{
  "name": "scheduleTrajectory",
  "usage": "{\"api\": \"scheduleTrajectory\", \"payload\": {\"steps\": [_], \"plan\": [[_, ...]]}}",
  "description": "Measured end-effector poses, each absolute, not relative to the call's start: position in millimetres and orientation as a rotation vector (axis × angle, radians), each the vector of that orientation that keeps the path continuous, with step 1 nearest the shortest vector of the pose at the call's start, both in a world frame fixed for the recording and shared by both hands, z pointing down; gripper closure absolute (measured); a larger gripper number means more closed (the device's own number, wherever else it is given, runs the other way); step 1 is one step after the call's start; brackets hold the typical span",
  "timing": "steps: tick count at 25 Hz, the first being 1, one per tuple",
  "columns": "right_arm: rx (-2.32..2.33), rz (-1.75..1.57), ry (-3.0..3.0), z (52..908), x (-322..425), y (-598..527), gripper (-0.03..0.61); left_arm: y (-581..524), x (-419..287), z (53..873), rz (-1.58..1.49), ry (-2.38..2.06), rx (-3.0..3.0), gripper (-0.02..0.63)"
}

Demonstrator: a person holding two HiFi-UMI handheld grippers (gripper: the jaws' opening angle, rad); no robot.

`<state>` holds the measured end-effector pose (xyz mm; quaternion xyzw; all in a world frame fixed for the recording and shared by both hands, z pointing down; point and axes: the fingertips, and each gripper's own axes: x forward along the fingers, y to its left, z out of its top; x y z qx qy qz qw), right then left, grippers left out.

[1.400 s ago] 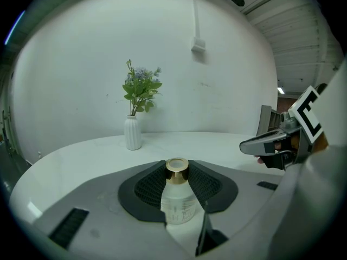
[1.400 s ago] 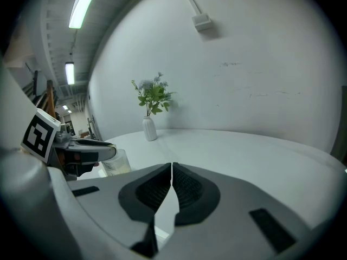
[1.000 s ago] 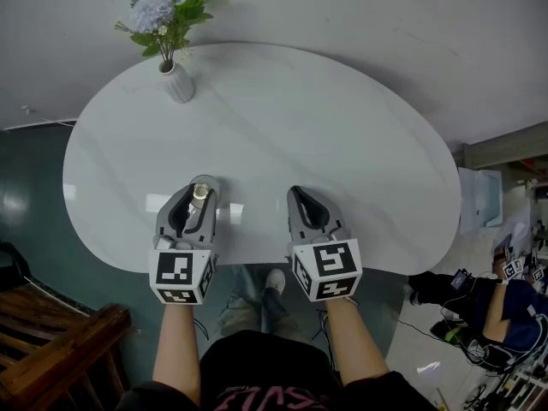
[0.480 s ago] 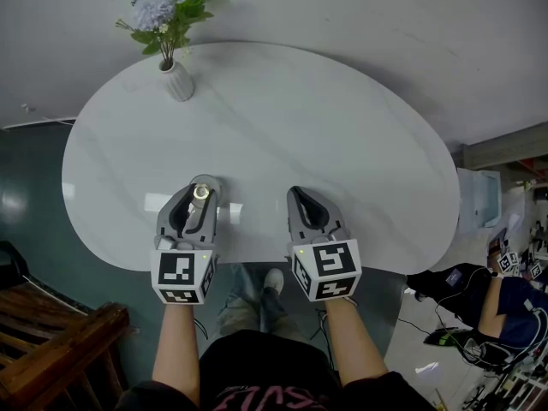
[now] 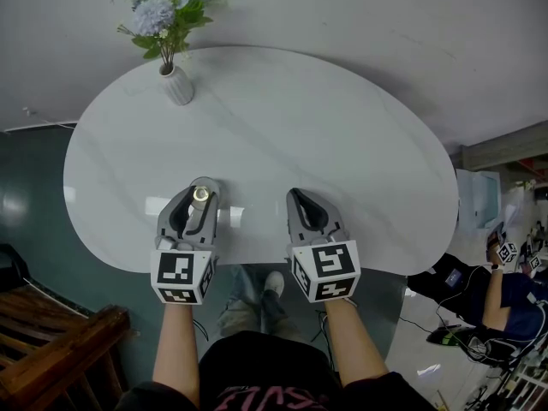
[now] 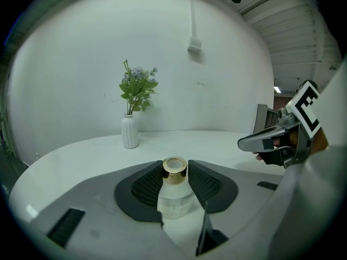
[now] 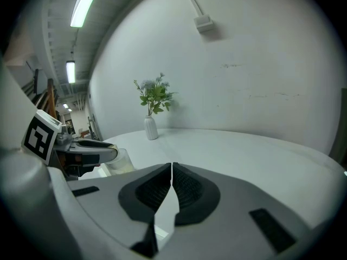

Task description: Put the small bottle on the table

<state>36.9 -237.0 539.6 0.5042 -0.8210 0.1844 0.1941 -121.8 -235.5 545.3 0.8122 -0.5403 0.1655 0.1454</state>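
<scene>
Nearly done: small bottle (image 5: 201, 194) down at the near edge of the table (image 5: 325, 127), not yet let go.

Head view: grips the bottle upright in the left gripper (image 5: 204, 185), well apart from the vase of flowers (image 5: 177, 84) at the far rim; holds the right gripper (image 5: 297, 193) just beside, over bare tabletop. Left gripper view: presses both pads against the frosted body below the gold cap (image 6: 174, 169), with white tabletop right under the base; cannot tell whether touching or just above. Right gripper view: shows jaws pinched together on nothing, and the bottle's pale body off to the left at about table level. By judgement, carrying over; left to do: settle the base if needed, spread the left jaws, draw back without tipping it.
</scene>
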Motion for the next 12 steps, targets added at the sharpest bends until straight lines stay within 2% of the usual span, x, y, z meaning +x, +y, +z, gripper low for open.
{"api": "scheduleTrajectory", "payload": {"steps": [12], "plan": [[1.415,0.496,-2.317,530.3,37.6,-236.6,0.51,-235.6,-124.5,535.6,0.423,-1.565,2.325,0.472]]}}
